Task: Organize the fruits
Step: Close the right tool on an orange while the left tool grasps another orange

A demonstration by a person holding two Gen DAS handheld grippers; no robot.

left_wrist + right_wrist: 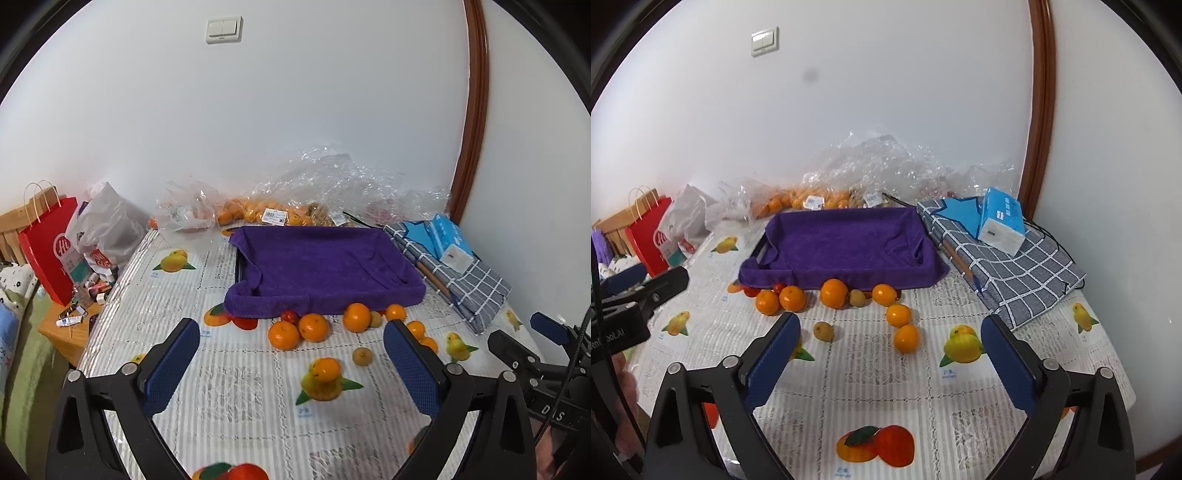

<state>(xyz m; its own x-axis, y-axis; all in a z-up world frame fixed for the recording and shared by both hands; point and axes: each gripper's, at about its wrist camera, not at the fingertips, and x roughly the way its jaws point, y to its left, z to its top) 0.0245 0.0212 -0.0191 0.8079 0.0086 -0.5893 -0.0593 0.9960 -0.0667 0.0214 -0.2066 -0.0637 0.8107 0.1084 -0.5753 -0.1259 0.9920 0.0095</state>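
Note:
Several oranges [313, 327] [833, 293] lie loose on the fruit-print tablecloth just in front of a tray lined with a purple towel [325, 264] [846, 245]. A small red fruit [289, 316] and small yellow-brown fruits [362, 356] [823, 331] lie among them. One orange [325, 369] sits alone nearer me. The tray holds no fruit. My left gripper [291, 363] is open and empty, hovering short of the fruit. My right gripper [891, 354] is open and empty, above two oranges [906, 338].
Clear plastic bags with more oranges [258, 212] lie against the back wall. A folded checked cloth [1008, 266] with a blue tissue pack [1001, 219] lies right of the tray. A red paper bag [48, 247] stands at the left beside the table edge.

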